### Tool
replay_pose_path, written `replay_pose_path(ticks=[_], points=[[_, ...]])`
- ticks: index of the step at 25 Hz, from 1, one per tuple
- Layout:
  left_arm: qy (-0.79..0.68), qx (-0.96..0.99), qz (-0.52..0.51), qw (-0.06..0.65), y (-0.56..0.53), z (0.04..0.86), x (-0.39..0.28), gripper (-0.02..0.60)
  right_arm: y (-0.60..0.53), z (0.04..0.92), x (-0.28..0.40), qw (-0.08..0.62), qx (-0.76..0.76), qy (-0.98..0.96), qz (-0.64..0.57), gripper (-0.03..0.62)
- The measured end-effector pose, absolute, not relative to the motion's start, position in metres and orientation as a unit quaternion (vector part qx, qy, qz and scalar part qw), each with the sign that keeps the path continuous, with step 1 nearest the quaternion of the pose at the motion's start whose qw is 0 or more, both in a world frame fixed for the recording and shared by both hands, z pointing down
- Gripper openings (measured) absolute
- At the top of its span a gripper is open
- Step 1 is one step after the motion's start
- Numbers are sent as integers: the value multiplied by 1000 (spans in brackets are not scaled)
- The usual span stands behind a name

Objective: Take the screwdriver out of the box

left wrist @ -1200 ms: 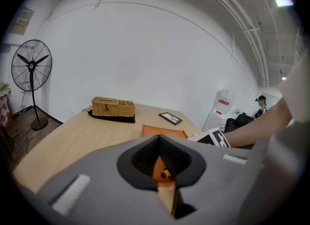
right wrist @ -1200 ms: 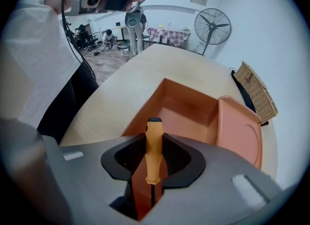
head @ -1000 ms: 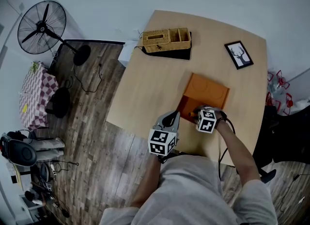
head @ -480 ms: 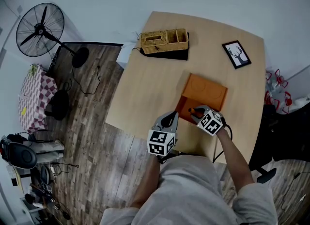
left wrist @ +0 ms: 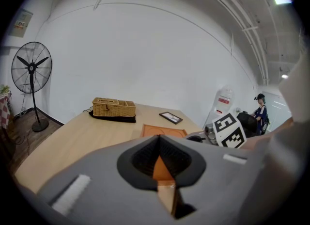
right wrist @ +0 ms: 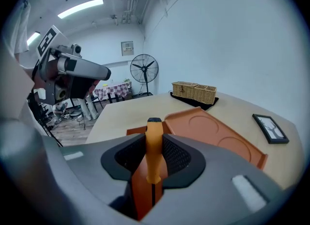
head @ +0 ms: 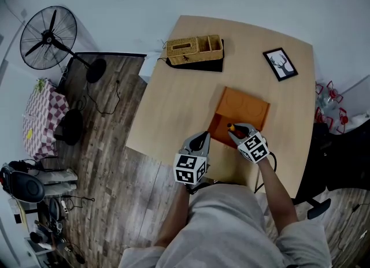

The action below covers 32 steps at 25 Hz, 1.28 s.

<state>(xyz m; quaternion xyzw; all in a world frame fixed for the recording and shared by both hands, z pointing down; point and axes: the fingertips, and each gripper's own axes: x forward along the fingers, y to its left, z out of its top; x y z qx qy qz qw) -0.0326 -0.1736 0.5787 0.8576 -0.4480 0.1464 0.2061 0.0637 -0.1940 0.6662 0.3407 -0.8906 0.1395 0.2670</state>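
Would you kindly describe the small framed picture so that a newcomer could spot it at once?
On the wooden table, look past the orange box toward the far right corner. The framed picture lies flat there, alone: black-edged, showing a deer's head.

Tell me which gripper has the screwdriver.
The right gripper: its jaws are clamped on the orange handle of the screwdriver. The left gripper has nothing between its jaws.

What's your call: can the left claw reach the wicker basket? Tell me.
Probably yes: the left claw is empty, and only bare table lies between it and the wicker basket; the box sits aside.
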Motion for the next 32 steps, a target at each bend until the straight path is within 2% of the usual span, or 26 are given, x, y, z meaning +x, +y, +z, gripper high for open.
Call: replay_pose_path(ticks=[16,28,32], points=[[-447,860,131,209,-162,579,-32,55,-196,608,74,136,432,-876,167,107],[-388,887,137,208,-177,573,-3,55,-179,569,101,99,502,-844,159,107],[-354,901,145,205,-174,570,13,55,-164,562,121,67,547,-816,175,107]])
